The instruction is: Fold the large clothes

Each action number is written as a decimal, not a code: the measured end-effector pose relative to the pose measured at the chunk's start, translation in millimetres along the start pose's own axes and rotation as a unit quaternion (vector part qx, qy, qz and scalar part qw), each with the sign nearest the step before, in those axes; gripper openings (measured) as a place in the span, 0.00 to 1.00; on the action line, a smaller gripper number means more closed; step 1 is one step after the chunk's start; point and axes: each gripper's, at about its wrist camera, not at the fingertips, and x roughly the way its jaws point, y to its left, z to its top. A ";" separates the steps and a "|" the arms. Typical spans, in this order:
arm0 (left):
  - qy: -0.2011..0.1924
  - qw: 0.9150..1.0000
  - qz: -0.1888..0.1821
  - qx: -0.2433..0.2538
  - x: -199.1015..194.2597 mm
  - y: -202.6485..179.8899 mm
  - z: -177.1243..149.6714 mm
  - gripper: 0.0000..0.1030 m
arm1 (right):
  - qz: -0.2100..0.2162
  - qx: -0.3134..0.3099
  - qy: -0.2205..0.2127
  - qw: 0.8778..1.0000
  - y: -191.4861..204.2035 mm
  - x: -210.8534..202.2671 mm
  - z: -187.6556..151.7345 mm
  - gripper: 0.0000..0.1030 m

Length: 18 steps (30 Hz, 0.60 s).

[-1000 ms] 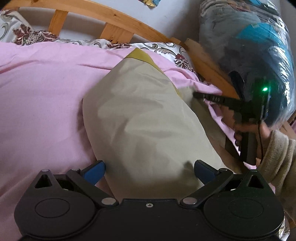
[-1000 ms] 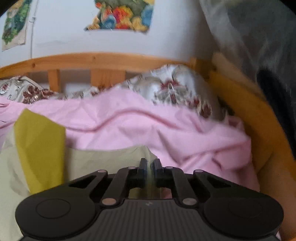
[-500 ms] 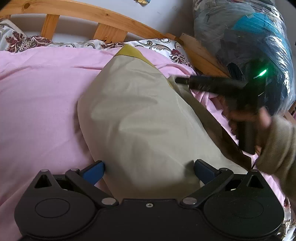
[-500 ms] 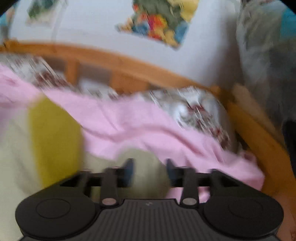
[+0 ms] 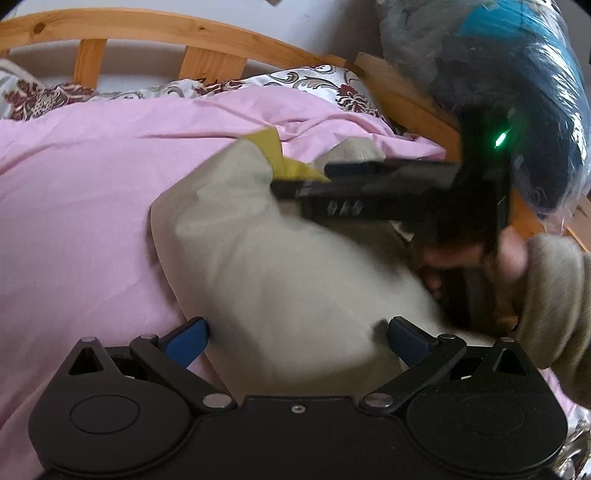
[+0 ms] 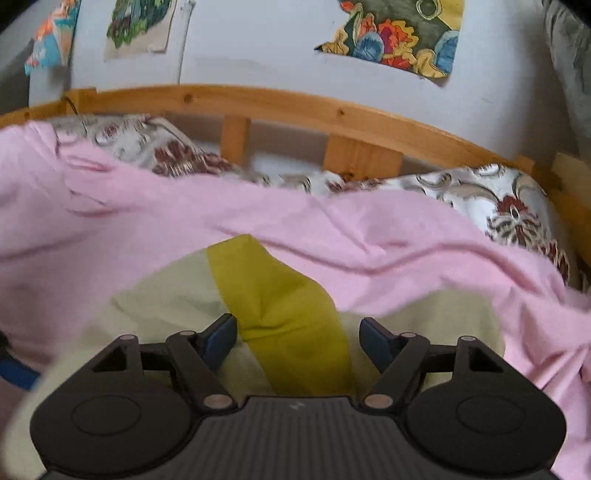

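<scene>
A pale beige garment (image 5: pixel 280 266) with an olive-yellow band (image 6: pixel 284 314) lies bunched on the pink sheet (image 5: pixel 85 192). My left gripper (image 5: pixel 297 332) is open wide at the garment's near end, and the cloth lies loose between its blue pads (image 5: pixel 188 339). My right gripper (image 6: pixel 299 336) hovers over the far end; its jaws are opening, the yellow band lies between them, and the pads do not press it. The left wrist view shows the right gripper (image 5: pixel 295 184) from the side, reaching in from the right in a person's hand (image 5: pixel 480 258).
A wooden slatted headboard (image 5: pixel 192 33) runs along the back, with floral pillows (image 6: pixel 509 210) in front of it. A large plastic bag of clothes (image 5: pixel 517 81) rests on the bed frame at the right. Pictures (image 6: pixel 399 33) hang on the white wall.
My right gripper went from shut on the beige cloth to open and moved left across the garment to the yellow band. The garment's far end has bunched up. My left gripper stayed put.
</scene>
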 end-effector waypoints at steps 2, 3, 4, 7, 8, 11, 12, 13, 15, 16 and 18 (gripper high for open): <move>-0.008 1.000 -0.011 -0.010 -3.0 4.6 -0.7 0.99 | -0.006 0.009 -0.004 1.000 -2.3 6.9 -14.8 0.76; -0.011 0.999 -0.019 -0.023 -4.3 8.3 -1.3 0.99 | -0.008 0.017 -0.007 1.000 -5.2 8.8 -19.9 0.77; -0.015 0.999 -0.028 -0.042 -6.3 13.9 -2.2 0.99 | -0.005 0.027 -0.009 1.000 -10.3 12.2 -24.9 0.79; -0.036 0.996 -0.028 -0.083 -11.9 24.6 -4.8 0.99 | -0.006 0.034 -0.012 0.999 -11.3 19.4 -30.9 0.80; -0.042 0.995 -0.020 -0.089 -13.1 26.0 -5.1 0.99 | -0.007 0.031 -0.011 0.999 -10.3 18.8 -30.2 0.80; -0.015 0.997 0.001 -0.082 -4.5 27.6 -5.5 0.99 | -0.004 0.039 -0.010 0.999 -14.3 11.0 -21.6 0.81; -0.005 0.997 0.003 -0.082 -1.0 28.2 -6.7 0.99 | -0.005 0.044 -0.015 0.999 -17.1 2.4 -17.3 0.83; -0.003 0.996 0.000 -0.089 0.0 29.3 -7.1 0.99 | -0.008 0.048 -0.020 0.999 -19.5 -5.4 -13.8 0.85; 0.003 0.995 -0.007 -0.097 1.9 31.8 -6.3 0.99 | -0.012 0.055 -0.024 0.998 -25.1 -26.6 -8.9 0.87; 0.004 0.995 -0.008 -0.096 3.3 32.4 -7.0 0.99 | -0.016 0.054 -0.020 0.998 -27.5 -37.6 -9.4 0.87; 0.007 0.995 -0.008 -0.097 7.6 32.5 -8.0 0.99 | -0.031 0.042 -0.005 0.999 -28.8 -48.9 -16.4 0.88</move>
